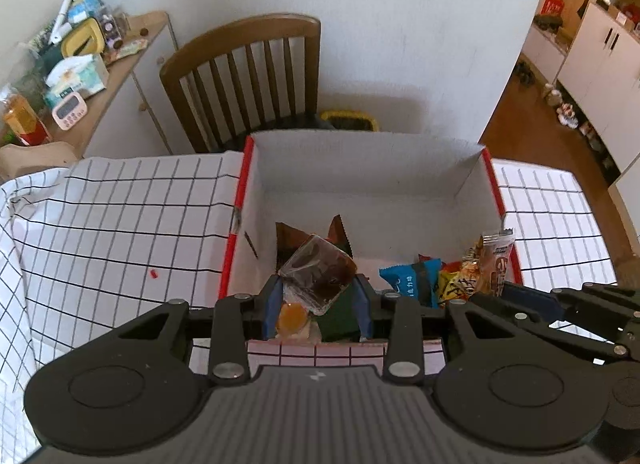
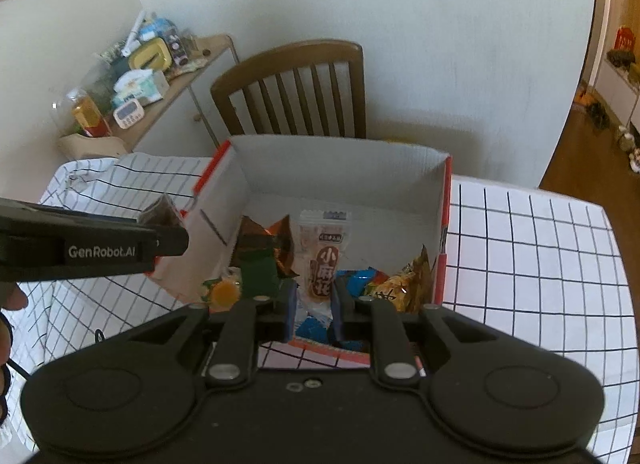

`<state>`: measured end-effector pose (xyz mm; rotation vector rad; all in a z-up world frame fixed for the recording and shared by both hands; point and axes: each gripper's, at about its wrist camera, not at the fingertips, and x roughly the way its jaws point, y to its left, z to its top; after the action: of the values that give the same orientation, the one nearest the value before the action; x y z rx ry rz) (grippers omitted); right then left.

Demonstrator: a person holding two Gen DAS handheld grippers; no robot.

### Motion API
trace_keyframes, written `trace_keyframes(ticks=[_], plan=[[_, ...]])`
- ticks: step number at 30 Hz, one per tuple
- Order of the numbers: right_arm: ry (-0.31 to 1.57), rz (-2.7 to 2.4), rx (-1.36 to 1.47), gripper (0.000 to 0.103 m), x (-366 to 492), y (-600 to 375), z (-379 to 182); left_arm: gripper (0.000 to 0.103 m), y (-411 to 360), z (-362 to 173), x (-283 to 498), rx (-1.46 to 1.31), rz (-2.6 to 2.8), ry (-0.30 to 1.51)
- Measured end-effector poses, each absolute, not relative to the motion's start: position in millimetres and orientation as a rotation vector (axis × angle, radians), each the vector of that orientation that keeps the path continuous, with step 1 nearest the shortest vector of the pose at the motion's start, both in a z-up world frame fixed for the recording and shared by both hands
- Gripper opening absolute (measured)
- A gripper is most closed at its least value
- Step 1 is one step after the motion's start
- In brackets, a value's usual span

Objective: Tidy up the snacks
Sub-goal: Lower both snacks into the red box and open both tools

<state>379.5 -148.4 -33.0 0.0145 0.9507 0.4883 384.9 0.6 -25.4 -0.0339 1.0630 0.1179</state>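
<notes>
A white cardboard box with red edges (image 1: 236, 232) (image 2: 446, 223) stands open on the checked tablecloth. Several snack packets lie inside: a green and copper foil one (image 2: 260, 260), a blue one (image 1: 412, 284) and a yellow-orange one (image 1: 460, 284) (image 2: 404, 288). My left gripper (image 1: 318, 304) is shut on a clear packet with a dark brown cake (image 1: 318, 272), held over the box's near left side. My right gripper (image 2: 314, 304) is shut on a pale packet with a brown label (image 2: 324, 256), upright over the box's near right side. That pale packet also shows in the left wrist view (image 1: 498, 264).
A wooden chair (image 1: 248, 75) stands behind the table against the wall. A side cabinet with clutter (image 1: 80, 59) is at the back left, a yellow bin (image 1: 352, 119) behind the box. Checked cloth (image 2: 520, 248) spreads on both sides. A hand (image 2: 12, 296) shows at left.
</notes>
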Motion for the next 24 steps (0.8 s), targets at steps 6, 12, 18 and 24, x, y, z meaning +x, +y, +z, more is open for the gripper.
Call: trace_keyframes(ticks=[6, 12, 18, 24], plan=[[1.011, 0.473, 0.023, 0.017, 403, -148, -59, 0.036, 0, -55, 406, -0.029, 0.119, 1.118], [1.059, 0.453, 0.020, 0.017, 414, -146, -80, 0.037, 1, -82, 419, -0.026, 0.121, 1.168], [1.089, 0.438, 0.001, 0.017, 417, -142, -94, 0.037, 2, -105, 427, -0.029, 0.121, 1.219], [1.109, 0.430, -0.013, 0.017, 416, -138, -103, 0.037, 2, -121, 432, -0.039, 0.110, 1.254]])
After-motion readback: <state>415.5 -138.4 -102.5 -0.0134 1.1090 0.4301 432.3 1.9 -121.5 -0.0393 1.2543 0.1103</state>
